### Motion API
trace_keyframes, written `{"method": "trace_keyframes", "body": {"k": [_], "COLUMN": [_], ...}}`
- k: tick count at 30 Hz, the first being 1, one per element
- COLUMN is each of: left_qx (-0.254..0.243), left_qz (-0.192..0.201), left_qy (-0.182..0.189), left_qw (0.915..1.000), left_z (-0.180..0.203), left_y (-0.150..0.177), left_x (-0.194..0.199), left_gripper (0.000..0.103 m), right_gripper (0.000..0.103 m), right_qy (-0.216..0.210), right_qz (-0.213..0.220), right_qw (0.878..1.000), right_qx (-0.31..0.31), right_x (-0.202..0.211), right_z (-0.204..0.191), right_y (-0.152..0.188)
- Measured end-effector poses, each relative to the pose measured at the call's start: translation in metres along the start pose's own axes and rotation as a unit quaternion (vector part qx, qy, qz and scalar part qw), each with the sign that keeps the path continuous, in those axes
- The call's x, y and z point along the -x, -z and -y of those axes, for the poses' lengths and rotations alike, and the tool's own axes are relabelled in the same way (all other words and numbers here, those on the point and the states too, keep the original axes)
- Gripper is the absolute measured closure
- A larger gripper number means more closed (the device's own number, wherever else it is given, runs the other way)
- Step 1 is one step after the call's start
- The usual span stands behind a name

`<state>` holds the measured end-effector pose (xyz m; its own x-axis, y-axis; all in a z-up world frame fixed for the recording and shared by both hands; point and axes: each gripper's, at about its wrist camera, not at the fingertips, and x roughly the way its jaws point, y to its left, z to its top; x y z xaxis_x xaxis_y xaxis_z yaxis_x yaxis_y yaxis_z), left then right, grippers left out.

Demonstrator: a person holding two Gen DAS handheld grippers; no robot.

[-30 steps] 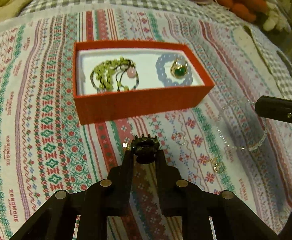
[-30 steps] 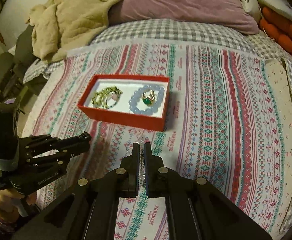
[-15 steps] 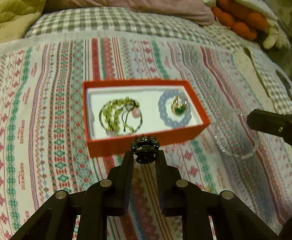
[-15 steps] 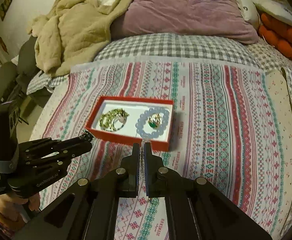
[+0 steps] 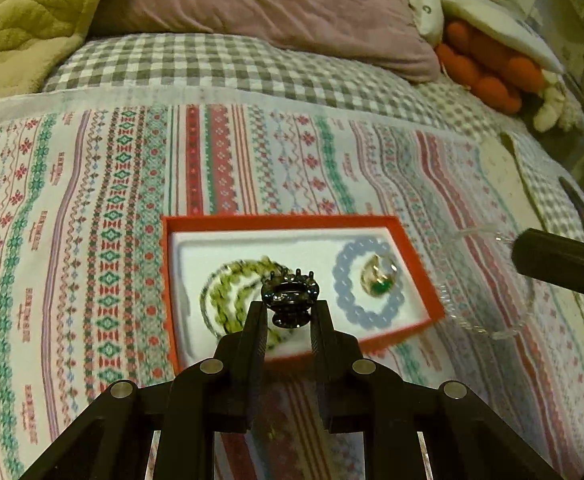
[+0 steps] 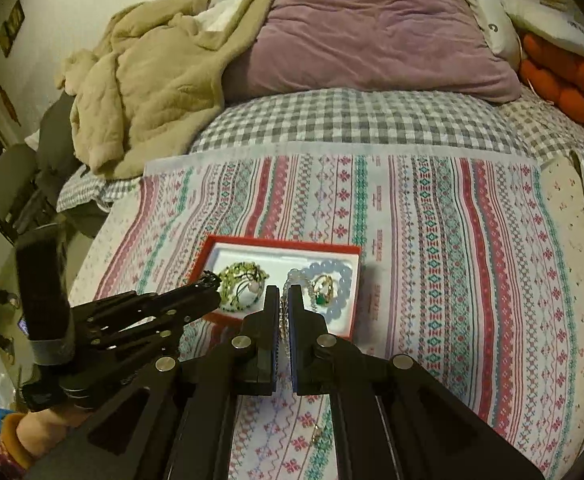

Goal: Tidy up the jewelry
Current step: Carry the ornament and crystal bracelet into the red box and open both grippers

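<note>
A red box [image 5: 416,252] with a white lining lies on the patterned cloth; it also shows in the right wrist view [image 6: 275,243]. Inside lie a green bead bracelet [image 5: 227,292], a pale blue bead bracelet [image 5: 352,312] and a gold ring with a green stone [image 5: 380,280]. My left gripper [image 5: 289,306] is shut on a dark ring [image 5: 289,300] and holds it over the box. My right gripper [image 6: 283,292] is shut on a clear bead bracelet [image 5: 488,326], which hangs at the box's right side.
A small gold piece [image 6: 315,436] lies on the cloth below my right gripper. A beige blanket [image 6: 143,80], a purple pillow [image 6: 372,40] and orange plush [image 6: 564,80] lie at the back of the bed. A pale card [image 6: 568,216] lies at the right.
Both grippers have risen and moved forward toward the box. The dark ring now hangs over the box instead of in front of it. The clear bracelet has lifted off the cloth.
</note>
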<state>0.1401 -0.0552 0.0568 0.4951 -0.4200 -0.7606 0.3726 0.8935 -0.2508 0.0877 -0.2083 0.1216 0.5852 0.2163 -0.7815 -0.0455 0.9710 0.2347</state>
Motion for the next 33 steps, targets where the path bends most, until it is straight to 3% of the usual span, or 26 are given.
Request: {"method": "trace_keyframes", "body": {"k": [11,17,21,33], "left_qx": [0.001,-0.005,-0.009,-0.045], "left_qz": [-0.018,-0.020,-0.018,-0.006], "left_qy": [-0.020,-0.026,-0.023,-0.039], "left_qw": [0.9996,0.9994,0.9995,0.9982], "left_z": [-0.013,-0.012,-0.009,-0.006], "left_y": [-0.002,0.001,0.002,0.012], "left_x": [-0.035,-0.034,-0.025,0.003], "left_gripper": [0.086,0.085,0.069,0.061], "right_gripper": [0.099,0.099,0.099,0.099], "right_qy": [0.001,0.003,0.000,-0.042], "right_qz": [0.018,0.013,0.010,-0.015], "right_qw": [1.000,1.000,1.000,0.999], "right_qx": [0.006,0.009,0.010,0.009], "right_x": [-0.019,-0.034,-0.041,-0.062], "right_z": [0.000,-0.002,-0.005,-0.020], "right_y": [-0.011,-0.014,-0.014,-0.009]}}
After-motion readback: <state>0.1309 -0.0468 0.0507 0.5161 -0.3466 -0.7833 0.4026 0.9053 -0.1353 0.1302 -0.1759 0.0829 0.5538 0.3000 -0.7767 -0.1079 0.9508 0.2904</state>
